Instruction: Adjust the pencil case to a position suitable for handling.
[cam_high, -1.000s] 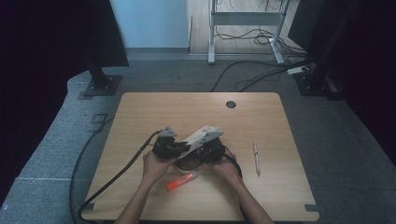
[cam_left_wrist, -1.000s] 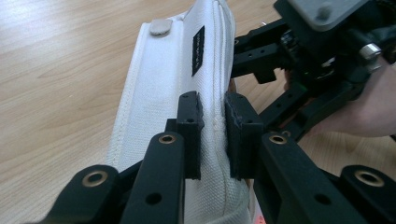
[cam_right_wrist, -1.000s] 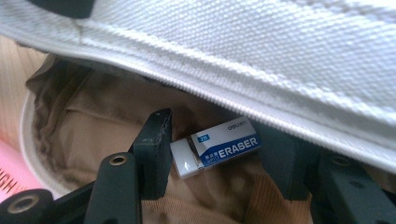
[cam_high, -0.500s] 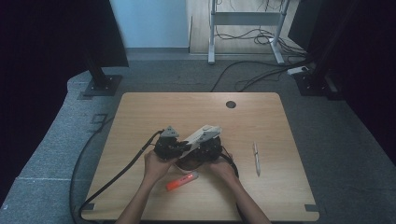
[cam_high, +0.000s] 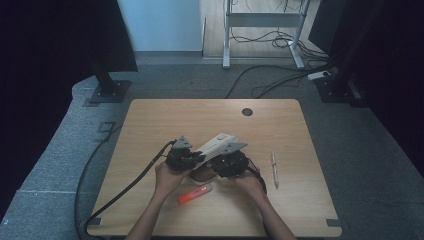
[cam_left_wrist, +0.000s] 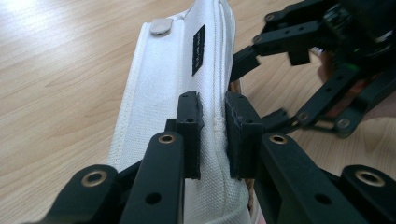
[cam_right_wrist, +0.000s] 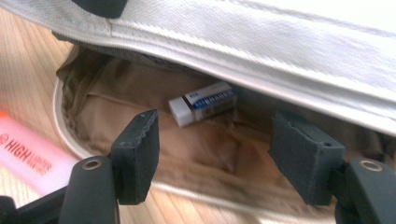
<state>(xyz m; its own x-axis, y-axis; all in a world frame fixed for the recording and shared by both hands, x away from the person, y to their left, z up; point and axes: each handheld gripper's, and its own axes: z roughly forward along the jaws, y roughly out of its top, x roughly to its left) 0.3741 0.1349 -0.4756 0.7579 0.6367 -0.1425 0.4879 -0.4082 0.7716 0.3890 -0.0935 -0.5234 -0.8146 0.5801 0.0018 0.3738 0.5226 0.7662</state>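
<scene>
A white fabric pencil case (cam_high: 217, 145) lies raised at one end in the middle of the wooden table (cam_high: 210, 115). My left gripper (cam_left_wrist: 214, 105) is shut on the case's white upper flap (cam_left_wrist: 159, 93), pinching its seam and holding the mouth open. My right gripper (cam_right_wrist: 219, 154) faces the open mouth. Its jaws have just been opening and nothing is between them. Beyond them a white eraser with a blue sleeve (cam_right_wrist: 203, 102) lies on the tan lining (cam_right_wrist: 140, 88) inside the case. In the high view both grippers (cam_high: 197, 157) (cam_high: 212, 167) meet at the case's near end.
An orange-pink highlighter (cam_high: 195, 194) lies on the table just in front of the hands, also beside the case mouth (cam_right_wrist: 28, 154). A pen (cam_high: 274, 169) lies to the right. A cable hole (cam_high: 247, 111) sits near the far edge. Cables trail off the left front.
The right gripper has shifted slightly at the case mouth. The left gripper and the case have stayed where they were.
</scene>
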